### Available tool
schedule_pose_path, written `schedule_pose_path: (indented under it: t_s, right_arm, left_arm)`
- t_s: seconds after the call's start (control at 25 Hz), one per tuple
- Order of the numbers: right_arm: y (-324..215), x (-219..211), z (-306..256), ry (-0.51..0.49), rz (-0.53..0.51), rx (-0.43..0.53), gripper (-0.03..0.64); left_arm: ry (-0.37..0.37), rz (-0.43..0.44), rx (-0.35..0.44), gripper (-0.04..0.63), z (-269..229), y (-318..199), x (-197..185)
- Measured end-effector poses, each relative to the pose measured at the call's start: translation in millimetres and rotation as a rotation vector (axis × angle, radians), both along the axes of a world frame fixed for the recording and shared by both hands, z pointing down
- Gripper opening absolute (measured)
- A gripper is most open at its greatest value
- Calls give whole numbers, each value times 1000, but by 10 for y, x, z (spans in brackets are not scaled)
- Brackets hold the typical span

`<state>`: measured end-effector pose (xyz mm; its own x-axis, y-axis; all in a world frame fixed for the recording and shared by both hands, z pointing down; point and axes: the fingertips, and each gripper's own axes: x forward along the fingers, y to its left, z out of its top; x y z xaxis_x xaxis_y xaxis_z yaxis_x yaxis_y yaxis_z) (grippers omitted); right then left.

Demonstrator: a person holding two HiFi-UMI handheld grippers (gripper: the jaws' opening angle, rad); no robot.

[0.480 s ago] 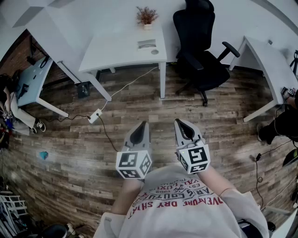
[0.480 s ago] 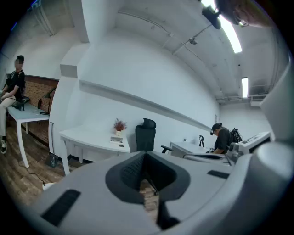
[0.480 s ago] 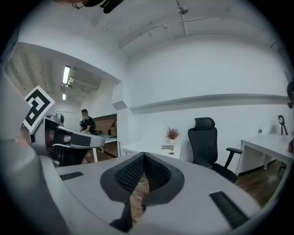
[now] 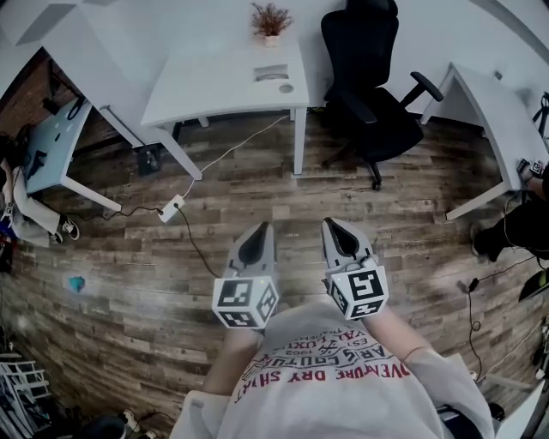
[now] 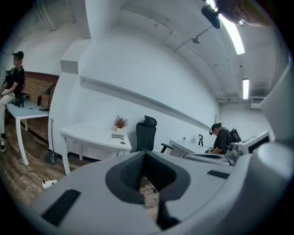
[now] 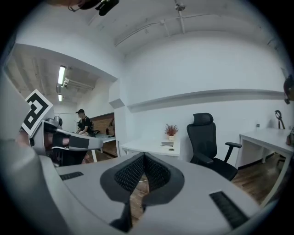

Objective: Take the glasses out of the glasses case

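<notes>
A flat grey case-like item (image 4: 270,74) lies on the white table (image 4: 214,86) far ahead across the wooden floor; it is too small to tell more. It also shows as a small stack on that table in the left gripper view (image 5: 117,136) and the right gripper view (image 6: 167,144). My left gripper (image 4: 260,230) and right gripper (image 4: 333,225) hang side by side in front of my chest, far from the table. Both are shut with nothing between the jaws, their tips meeting in the left gripper view (image 5: 145,153) and the right gripper view (image 6: 144,156).
A potted plant (image 4: 272,19) and a small round object (image 4: 286,87) share the table. A black office chair (image 4: 364,77) stands to its right. A power strip (image 4: 170,208) with cables lies on the floor. More desks flank both sides, with a person (image 4: 527,223) at the right.
The room has slid slightly up in the head view. Both grippers keep the same place and stay shut.
</notes>
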<state>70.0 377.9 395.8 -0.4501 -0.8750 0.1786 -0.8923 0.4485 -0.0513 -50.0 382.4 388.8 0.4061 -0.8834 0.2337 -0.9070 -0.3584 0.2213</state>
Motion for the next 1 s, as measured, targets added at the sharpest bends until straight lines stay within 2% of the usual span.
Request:
schedule_pose_path:
  t_s: [0.28,0.52,0.76,1.0]
  right_arm:
    - [-76,-198,94,-13,47,-32,12]
    - [-164,-380,252,-23,93,-94,12]
    - [-362,-462,351,-16,69,-138,12]
    - [-874,-369,365,-28,29,-133,12]
  left_arm:
    - [2,11,-17,9,86,-19,-303]
    - [1,36,-65,8,306,-102,-513]
    - [13,48,-96,8,408,-294,-492]
    - [0,-6,-97,8,440,-733,-449]
